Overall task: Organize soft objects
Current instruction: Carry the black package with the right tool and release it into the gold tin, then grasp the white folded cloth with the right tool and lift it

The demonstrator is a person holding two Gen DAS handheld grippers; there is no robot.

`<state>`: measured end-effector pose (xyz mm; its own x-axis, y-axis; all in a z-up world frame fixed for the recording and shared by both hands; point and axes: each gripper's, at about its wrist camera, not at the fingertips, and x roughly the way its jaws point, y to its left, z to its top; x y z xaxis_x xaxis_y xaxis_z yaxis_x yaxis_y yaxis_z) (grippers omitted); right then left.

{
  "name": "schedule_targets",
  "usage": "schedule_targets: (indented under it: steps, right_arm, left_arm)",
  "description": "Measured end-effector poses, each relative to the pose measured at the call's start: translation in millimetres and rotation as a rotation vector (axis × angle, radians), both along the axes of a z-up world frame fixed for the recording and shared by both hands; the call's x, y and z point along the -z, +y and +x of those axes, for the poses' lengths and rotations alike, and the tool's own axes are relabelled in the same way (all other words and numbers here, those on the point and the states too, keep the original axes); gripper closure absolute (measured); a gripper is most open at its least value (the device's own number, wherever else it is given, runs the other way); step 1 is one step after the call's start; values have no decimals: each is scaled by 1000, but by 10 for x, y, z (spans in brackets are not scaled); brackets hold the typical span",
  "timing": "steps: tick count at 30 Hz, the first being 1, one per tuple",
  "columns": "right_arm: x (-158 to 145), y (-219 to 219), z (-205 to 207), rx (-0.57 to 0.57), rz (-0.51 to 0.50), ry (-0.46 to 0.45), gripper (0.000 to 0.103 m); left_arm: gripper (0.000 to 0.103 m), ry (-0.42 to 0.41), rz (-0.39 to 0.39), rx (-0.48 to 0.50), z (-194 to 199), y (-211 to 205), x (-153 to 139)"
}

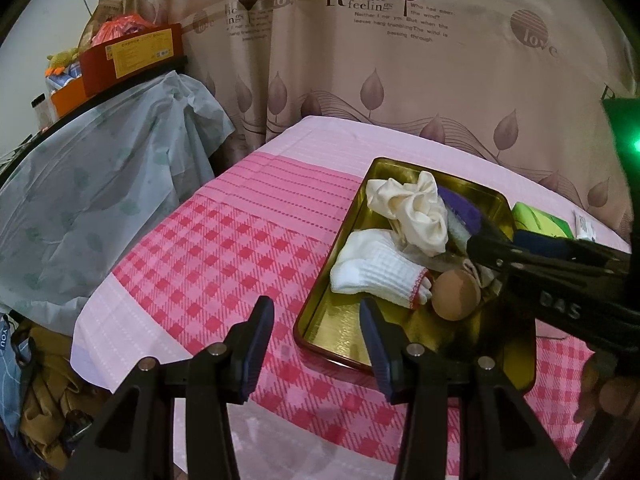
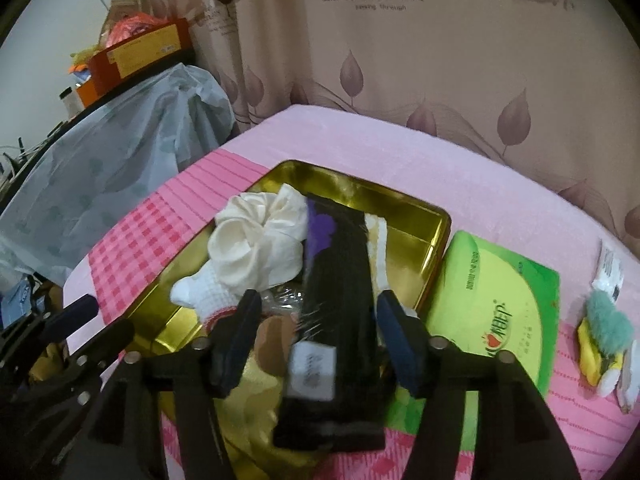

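Observation:
A gold tin (image 1: 320,320) sits on the pink checked cloth and holds a cream cloth (image 1: 416,208), a white knitted sock (image 1: 372,268), a brown round puff (image 1: 456,294) and something purple (image 1: 460,204). My left gripper (image 1: 316,320) is open and empty above the tin's near left corner. In the right wrist view a long black packet (image 2: 336,280) with a white label lies lengthwise over the tin (image 2: 420,240), beside the cream cloth (image 2: 256,244). My right gripper (image 2: 316,316) straddles the packet, open, with a gap at its left finger.
A green tissue pack (image 2: 500,300) lies right of the tin, and a teal fluffy item (image 2: 608,312) with small yellow and white pieces lies further right. A leaf-print curtain (image 1: 400,80) hangs behind the table. A plastic-covered shelf (image 1: 100,184) with boxes stands at the left.

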<state>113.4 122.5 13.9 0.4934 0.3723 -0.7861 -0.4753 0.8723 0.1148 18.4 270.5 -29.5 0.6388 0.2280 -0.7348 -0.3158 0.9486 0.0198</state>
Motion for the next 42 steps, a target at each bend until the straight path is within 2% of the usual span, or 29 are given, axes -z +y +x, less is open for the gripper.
schedule_targets:
  steps: [7, 15, 19, 30, 40, 42]
  right_arm:
    - [-201, -136, -166, -10, 1, -37, 41]
    - [-329, -690, -320, 69, 0, -65, 40]
    - [-280, -1192, -384, 147, -41, -69, 40]
    - [-10, -2914, -288, 500, -128, -21, 40]
    - [177, -3476, 64, 589, -99, 21, 38]
    - [225, -3524, 149, 602, -77, 38, 32]
  left_arm:
    - [58, 1, 9, 3, 9, -8, 0]
    - [58, 0, 40, 15, 13, -45, -23]
    - [58, -1, 50, 21, 1, -74, -17]
    - [58, 2, 76, 43, 20, -155, 29]
    - [58, 5, 88, 112, 52, -364, -9]
    - [58, -2, 64, 127, 71, -423, -55]
